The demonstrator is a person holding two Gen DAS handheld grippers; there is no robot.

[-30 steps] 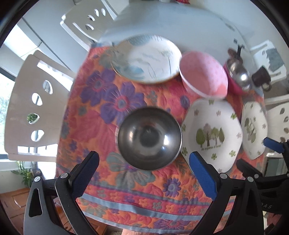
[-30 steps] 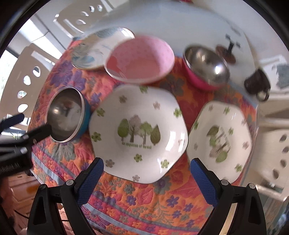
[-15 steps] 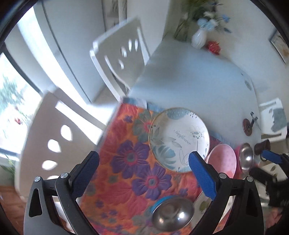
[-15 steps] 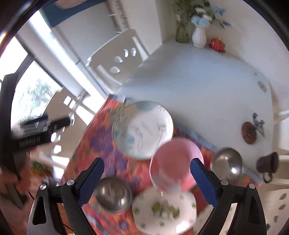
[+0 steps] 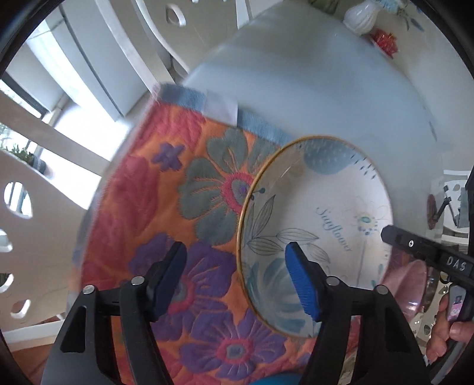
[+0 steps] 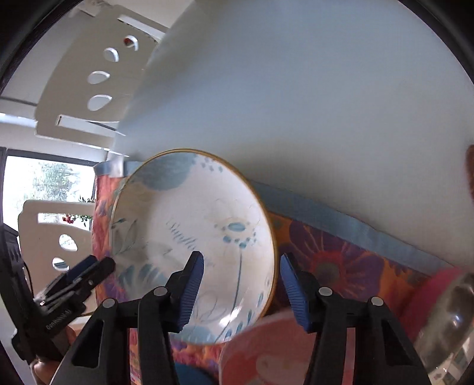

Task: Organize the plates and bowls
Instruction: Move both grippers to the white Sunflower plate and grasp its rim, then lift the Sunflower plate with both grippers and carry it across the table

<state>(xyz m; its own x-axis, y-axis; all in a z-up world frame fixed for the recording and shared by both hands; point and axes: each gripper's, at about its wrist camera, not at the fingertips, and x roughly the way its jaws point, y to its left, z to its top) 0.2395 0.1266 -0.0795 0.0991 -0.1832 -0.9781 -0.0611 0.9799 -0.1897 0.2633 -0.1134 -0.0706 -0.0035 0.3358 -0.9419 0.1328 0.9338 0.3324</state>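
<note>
A round white plate (image 5: 317,237) with blue flowers, a gold rim and cursive lettering lies on the flowered mat's far edge. My left gripper (image 5: 237,281) hangs over the plate's left rim, one pad above the mat and one above the plate. Its jaws are closing and no pad touches the rim. From the other side, my right gripper (image 6: 243,291) straddles the right rim of the same plate (image 6: 192,237). Its jaws are also closing with gaps on both sides. A pink bowl (image 6: 266,352) sits right beside the plate, under the right gripper.
The orange and purple quilted mat (image 5: 166,207) covers the near part of a white table (image 5: 326,88). White chairs (image 5: 29,237) stand along the left. A white vase (image 5: 360,17) stands at the far end. A steel bowl (image 6: 444,322) sits at the right.
Both grippers have swung from the steel bowl and tree plates to the blue-flowered plate and come down close over it. Both pairs of jaws have narrowed around its rim.
</note>
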